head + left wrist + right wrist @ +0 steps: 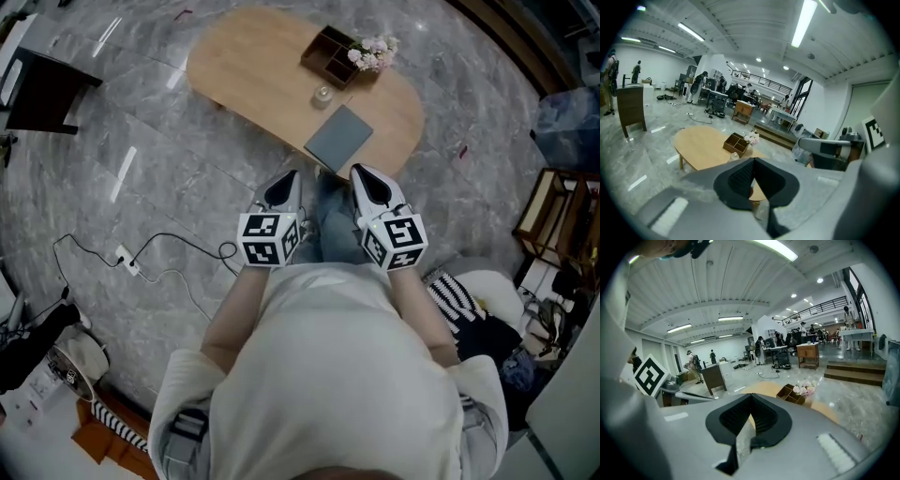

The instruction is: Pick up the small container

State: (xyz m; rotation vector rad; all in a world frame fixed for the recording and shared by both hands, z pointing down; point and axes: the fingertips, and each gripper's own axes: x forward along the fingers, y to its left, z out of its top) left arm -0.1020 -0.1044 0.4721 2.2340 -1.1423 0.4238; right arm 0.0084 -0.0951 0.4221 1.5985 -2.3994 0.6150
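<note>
The left hand-held gripper point(289, 176) and right hand-held gripper point(362, 172) are both closed and empty. On the desk point(244, 56) stand one container point(322, 94), between one box point(330, 54) and one pad point(338, 137).

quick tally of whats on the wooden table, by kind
wooden divided box: 1
bunch of pink flowers: 1
small clear container: 1
flat grey pad: 1
total: 4
</note>
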